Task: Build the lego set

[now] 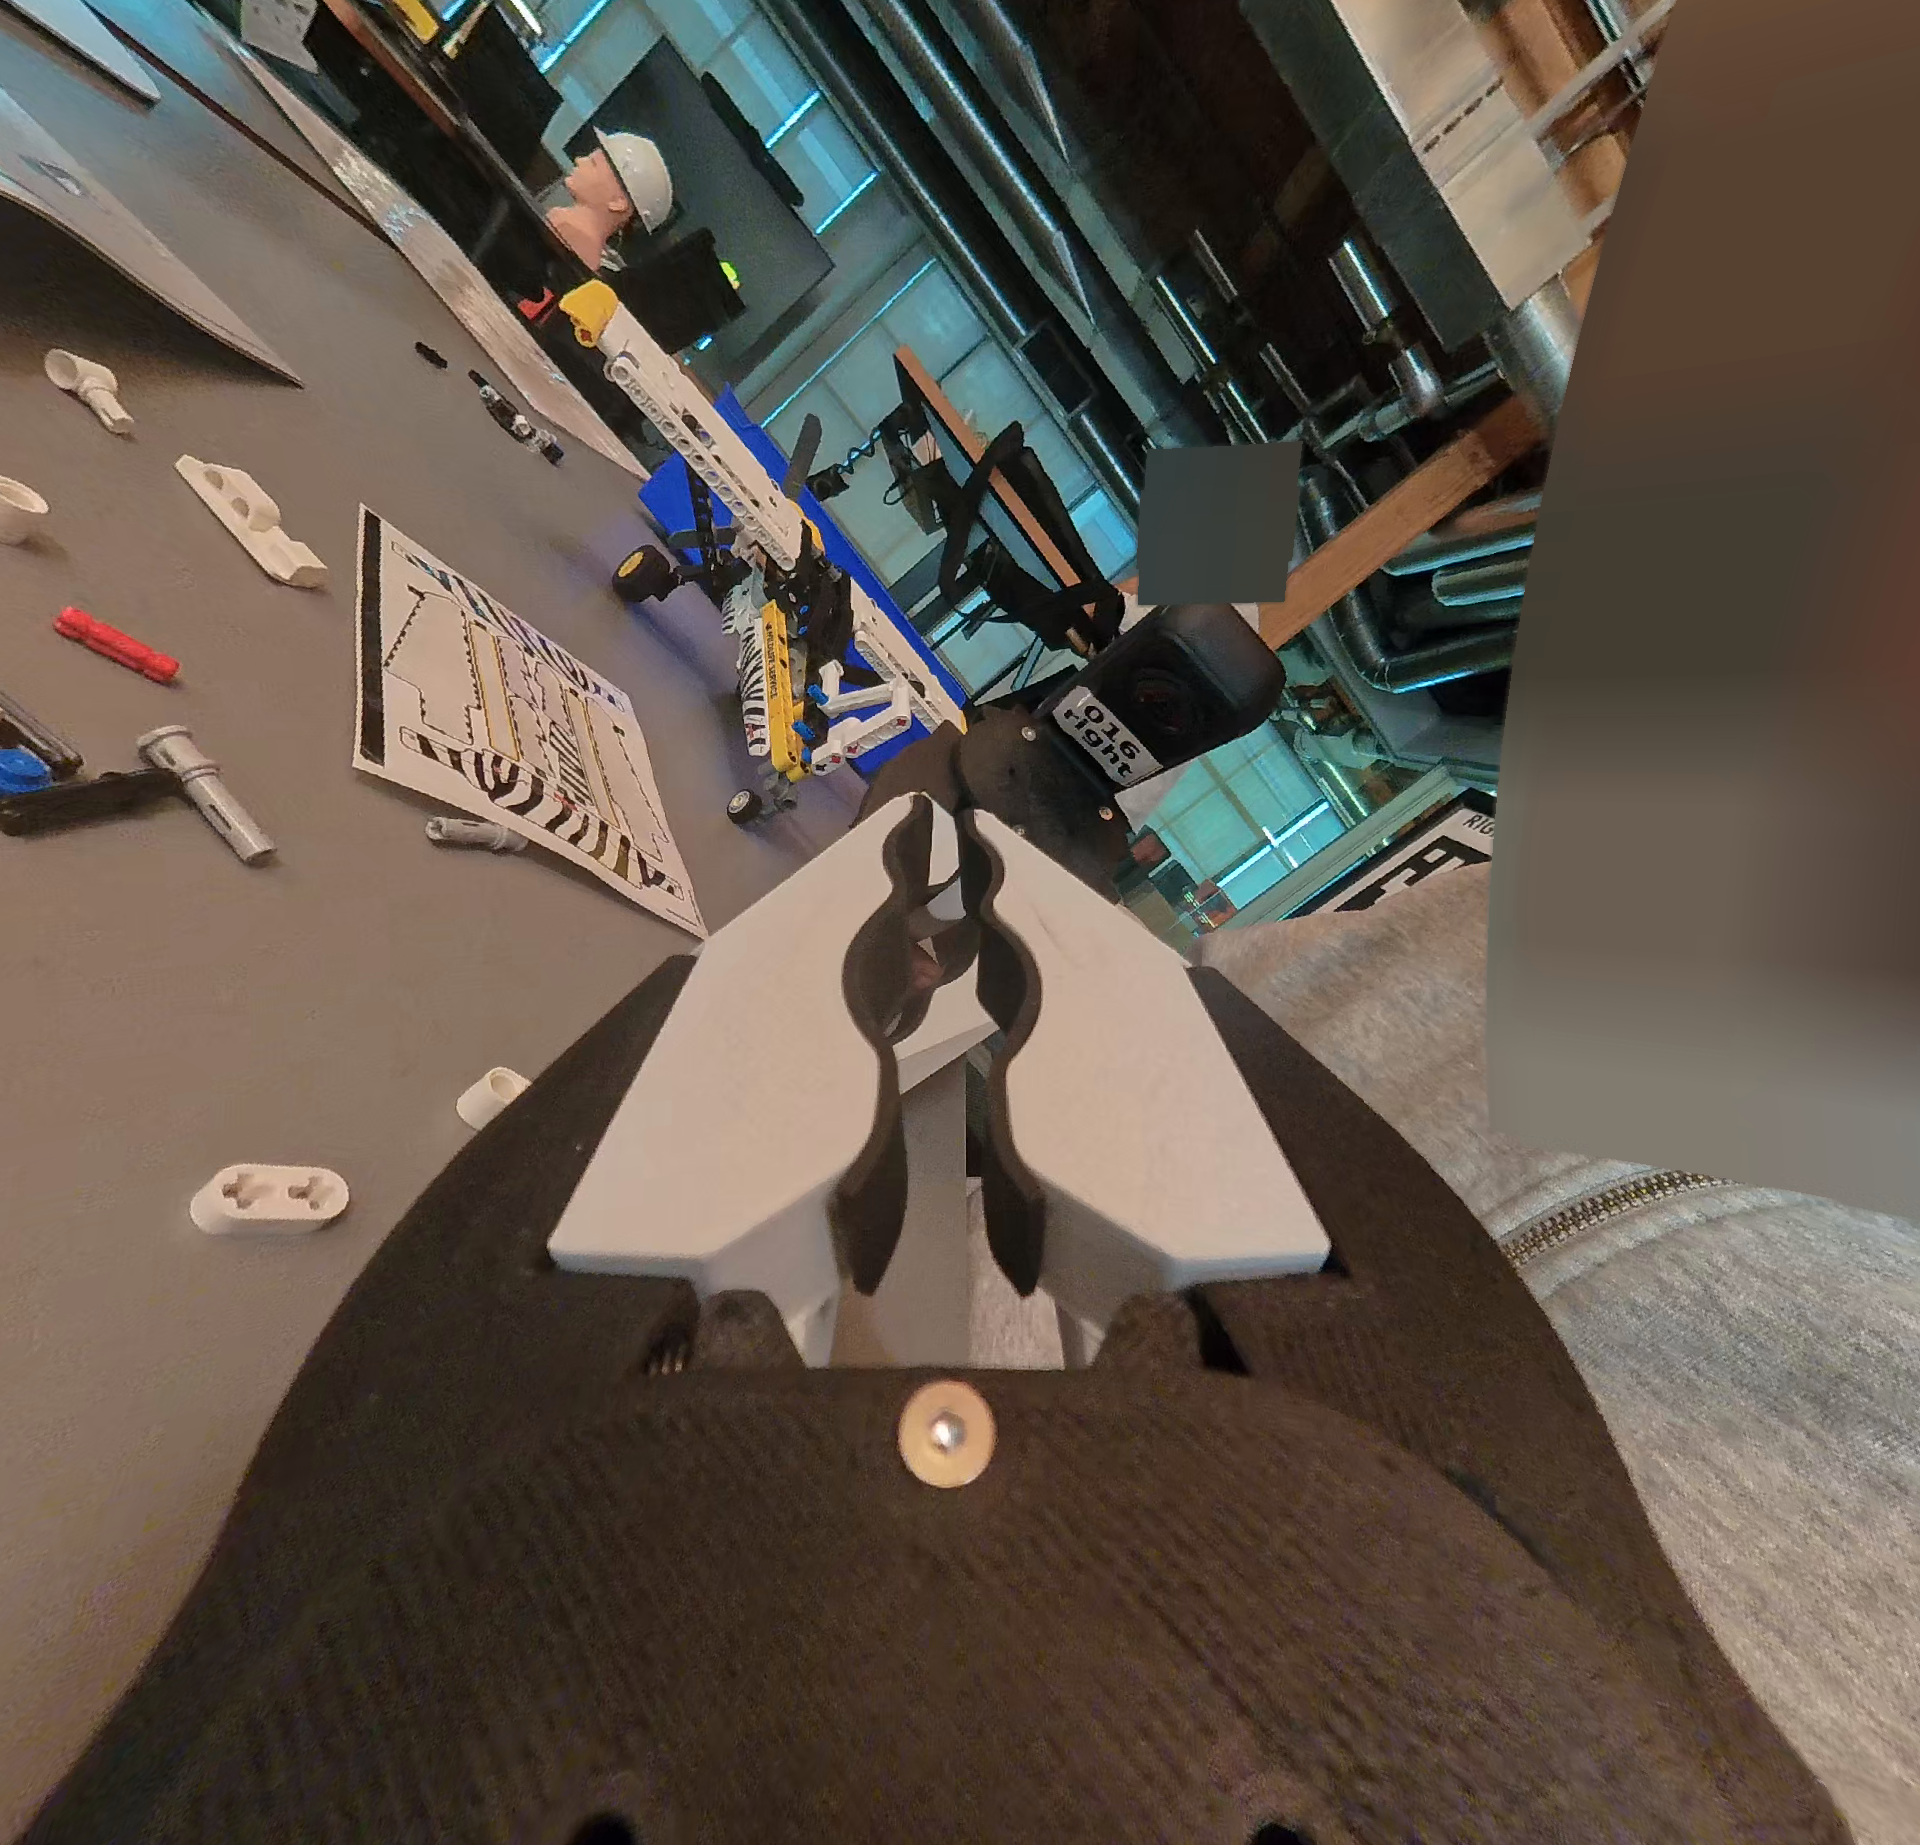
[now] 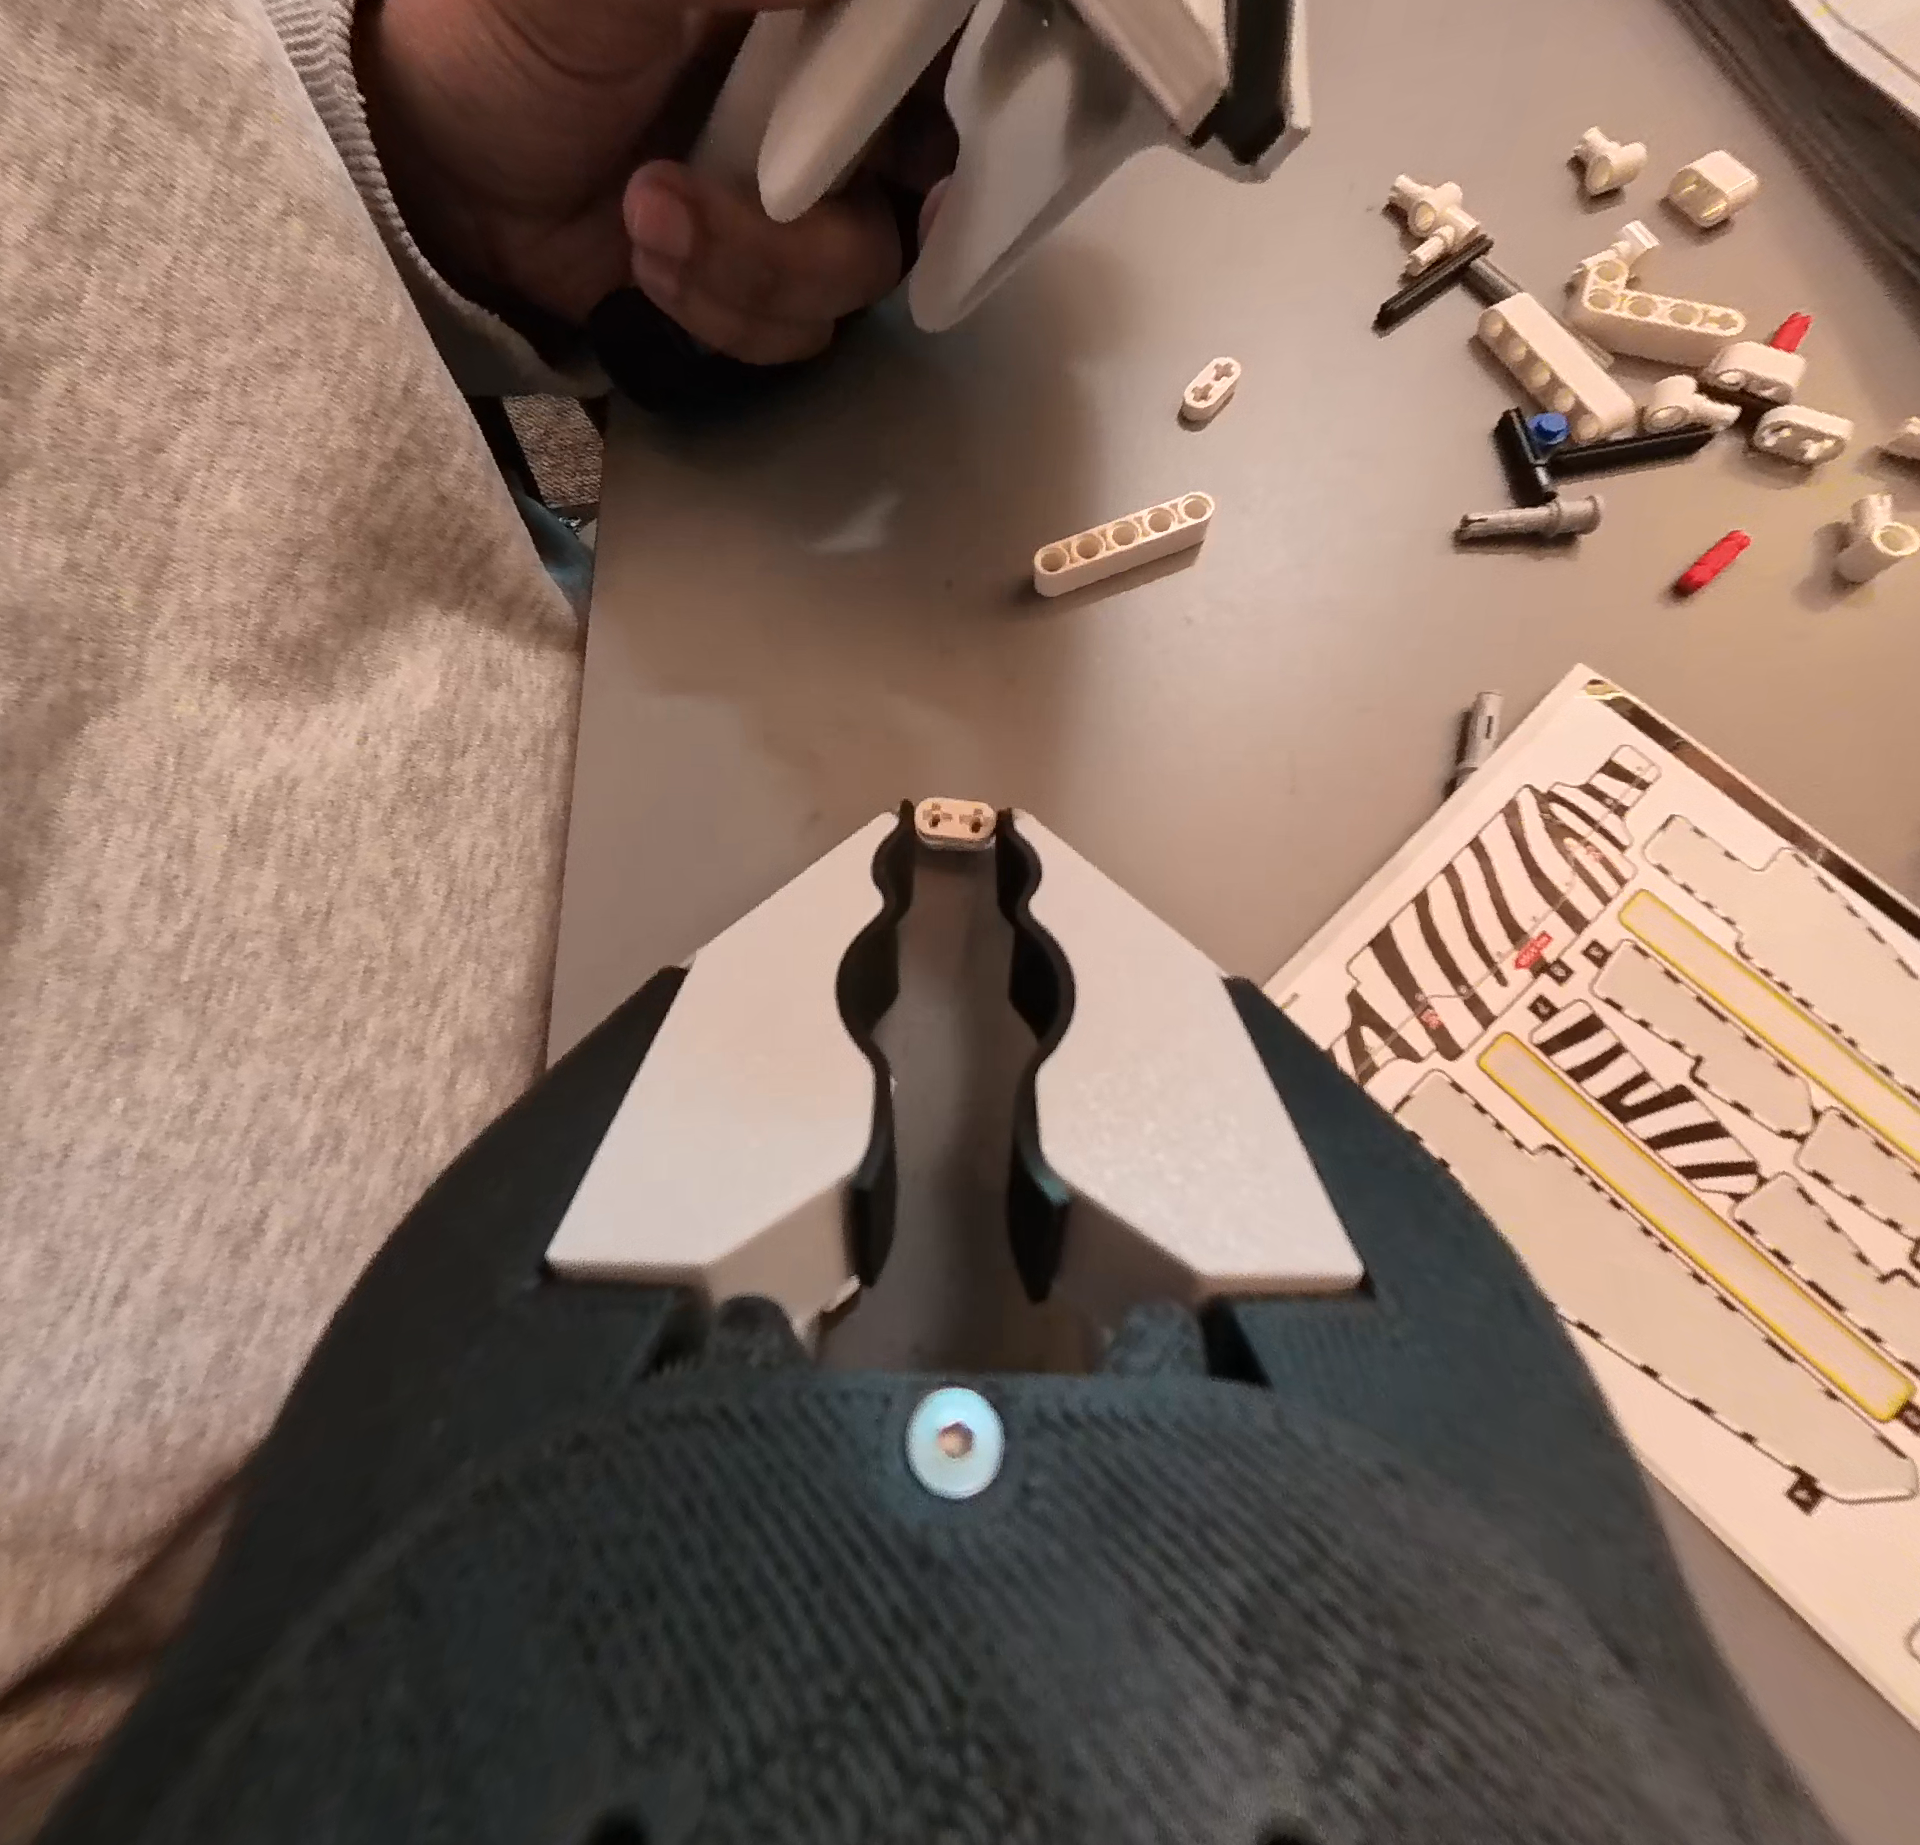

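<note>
My right gripper is shut on a small white two-hole piece, held end-on at its fingertips above the grey table. My left gripper is raised and tilted, with its jaws nearly together; I cannot tell if anything sits in the slit. The right gripper's camera shows just beyond it. A hand grips the left gripper's white handle. The partly built yellow, white and black model stands far across the table. A white five-hole beam lies ahead of the right gripper.
A striped sticker sheet lies to the right and also shows in the left wrist view. A pile of loose white, black and red pieces lies at the far right. The person's grey sleeve covers the table's left edge. Booklets sit at the back. One gripper's finger ends stand about 10 centimetres off the other's.
</note>
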Motion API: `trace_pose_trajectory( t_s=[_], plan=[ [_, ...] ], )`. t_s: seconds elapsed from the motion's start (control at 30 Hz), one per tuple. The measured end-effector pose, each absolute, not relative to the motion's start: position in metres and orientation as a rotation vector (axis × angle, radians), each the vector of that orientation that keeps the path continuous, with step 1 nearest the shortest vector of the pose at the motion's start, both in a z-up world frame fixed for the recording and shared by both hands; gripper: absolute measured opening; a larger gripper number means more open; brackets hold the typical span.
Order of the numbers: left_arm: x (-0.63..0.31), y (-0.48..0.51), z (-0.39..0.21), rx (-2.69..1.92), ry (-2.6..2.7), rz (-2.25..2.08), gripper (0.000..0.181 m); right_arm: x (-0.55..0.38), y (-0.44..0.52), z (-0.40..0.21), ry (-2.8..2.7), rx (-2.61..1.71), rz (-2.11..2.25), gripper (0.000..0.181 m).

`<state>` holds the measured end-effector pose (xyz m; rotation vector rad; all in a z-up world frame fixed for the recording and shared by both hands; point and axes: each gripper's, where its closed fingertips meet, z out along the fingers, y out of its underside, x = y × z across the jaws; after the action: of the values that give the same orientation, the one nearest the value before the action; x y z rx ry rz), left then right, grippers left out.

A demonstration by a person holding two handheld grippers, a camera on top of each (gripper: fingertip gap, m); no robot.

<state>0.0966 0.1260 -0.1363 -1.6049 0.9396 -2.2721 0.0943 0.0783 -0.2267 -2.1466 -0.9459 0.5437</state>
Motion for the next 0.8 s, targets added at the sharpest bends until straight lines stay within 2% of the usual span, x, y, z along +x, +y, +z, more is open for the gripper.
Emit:
trace_pose_trajectory(
  t_s=[0.8],
  plan=[
    [0.0963, 0.1262, -0.1361, -1.604, 0.936, -2.28, 0.002, 0.0933, 0.078, -0.2304, -0.965, -2.157, 0.542, 0.015]
  ],
)
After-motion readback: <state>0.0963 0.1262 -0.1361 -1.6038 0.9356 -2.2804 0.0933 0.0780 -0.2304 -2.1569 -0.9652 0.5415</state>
